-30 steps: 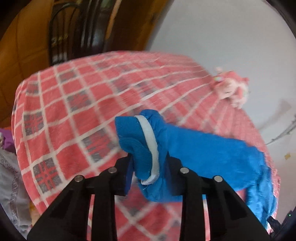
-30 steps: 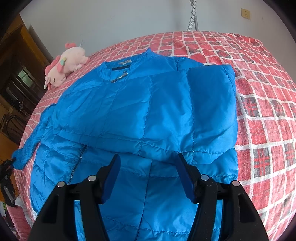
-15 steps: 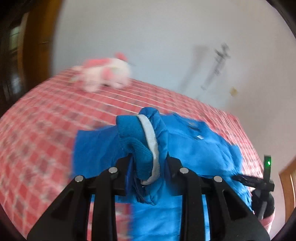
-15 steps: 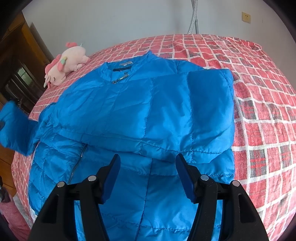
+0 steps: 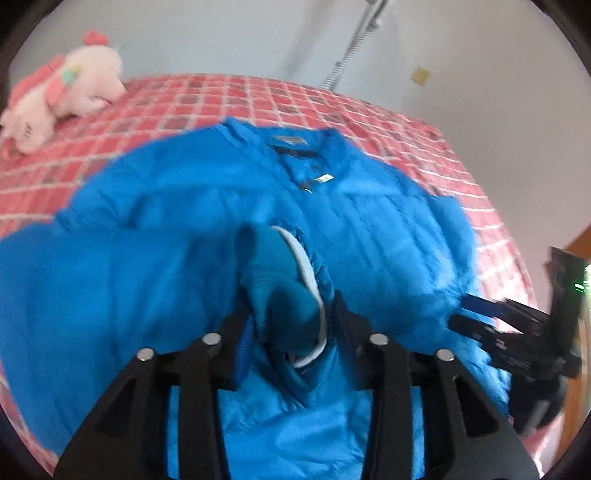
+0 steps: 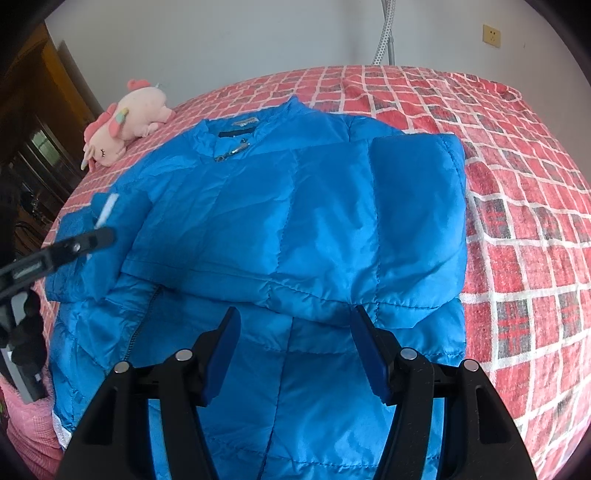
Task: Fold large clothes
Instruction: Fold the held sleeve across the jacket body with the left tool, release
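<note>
A blue puffer jacket (image 6: 295, 229) lies face up on the bed, collar toward the wall; it also shows in the left wrist view (image 5: 177, 229). Its right sleeve (image 6: 417, 221) is folded over the chest. My left gripper (image 5: 291, 325) is shut on the cuff of the left sleeve (image 5: 280, 280), which has a white trim, and holds it above the jacket's body. It shows at the left edge of the right wrist view (image 6: 99, 232). My right gripper (image 6: 295, 354) is open and empty, hovering over the jacket's lower front; it shows in the left wrist view (image 5: 480, 317).
The bed has a red checked cover (image 6: 517, 206). A pink plush toy (image 6: 125, 118) lies near the wall beside the collar; it also shows in the left wrist view (image 5: 62, 92). Dark wooden furniture (image 6: 33, 122) stands left of the bed. A wall socket (image 6: 491, 35) is behind.
My left gripper has swung with the sleeve cuff from beyond the bed's left side to above the jacket's chest. The right gripper has stayed open, almost still.
</note>
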{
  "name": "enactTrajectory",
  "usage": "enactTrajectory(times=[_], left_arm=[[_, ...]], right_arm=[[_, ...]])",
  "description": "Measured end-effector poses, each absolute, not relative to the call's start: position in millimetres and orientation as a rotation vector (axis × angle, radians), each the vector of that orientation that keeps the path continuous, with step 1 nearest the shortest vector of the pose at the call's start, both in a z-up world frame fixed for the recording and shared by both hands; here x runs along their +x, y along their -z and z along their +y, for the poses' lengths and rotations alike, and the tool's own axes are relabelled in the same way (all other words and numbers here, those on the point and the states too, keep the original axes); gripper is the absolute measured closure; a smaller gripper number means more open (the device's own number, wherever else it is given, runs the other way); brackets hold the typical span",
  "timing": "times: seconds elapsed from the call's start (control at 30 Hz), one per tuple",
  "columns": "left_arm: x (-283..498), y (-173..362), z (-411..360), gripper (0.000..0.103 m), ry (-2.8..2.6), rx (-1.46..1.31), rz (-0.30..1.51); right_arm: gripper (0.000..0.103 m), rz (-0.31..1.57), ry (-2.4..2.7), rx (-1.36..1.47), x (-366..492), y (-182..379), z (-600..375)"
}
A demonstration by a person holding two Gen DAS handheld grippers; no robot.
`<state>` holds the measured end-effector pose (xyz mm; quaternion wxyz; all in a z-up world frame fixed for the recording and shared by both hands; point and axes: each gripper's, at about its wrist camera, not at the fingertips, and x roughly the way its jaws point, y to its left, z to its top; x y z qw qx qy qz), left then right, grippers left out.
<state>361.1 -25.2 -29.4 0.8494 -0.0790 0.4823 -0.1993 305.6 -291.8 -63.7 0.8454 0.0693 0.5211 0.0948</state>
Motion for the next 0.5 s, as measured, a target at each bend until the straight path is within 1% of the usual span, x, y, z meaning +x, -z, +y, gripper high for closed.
enactTrajectory(times=[0.03,0.1,0.17,0.27,0.33,0.4,0.5], left_arm=[[356.7,23.2,-22.3,0.062,0.455,-0.186,1.006],[344.9,3.8,-11.7,0.052,0.553,-0.241,0.961],[335.0,-16.6,4.3,0.049,0.561,-0.262,0.89],[333.2,-23.4,23.2,0.047,0.466,-0.226,0.837],[343.7,-9.4,35.2,0.048,0.38,-0.201,0.878],[358.7,15.6,41.0,0.048,0.326,-0.196,0.951],[382.5,65.0,39.8,0.049,0.276,-0.176,1.068]], right_arm=[[0.041,1.1,-0.199,0.144,306.0,64.2,-291.4],[0.041,1.1,-0.197,0.137,306.3,65.2,-290.5],[0.041,1.101,-0.195,0.136,306.4,66.2,-289.7],[0.041,1.1,-0.192,0.13,306.4,66.5,-289.3],[0.041,1.097,-0.19,0.127,306.4,66.0,-289.1],[0.041,1.096,-0.187,0.127,306.5,65.8,-288.9],[0.041,1.094,-0.181,0.124,306.7,64.3,-287.6]])
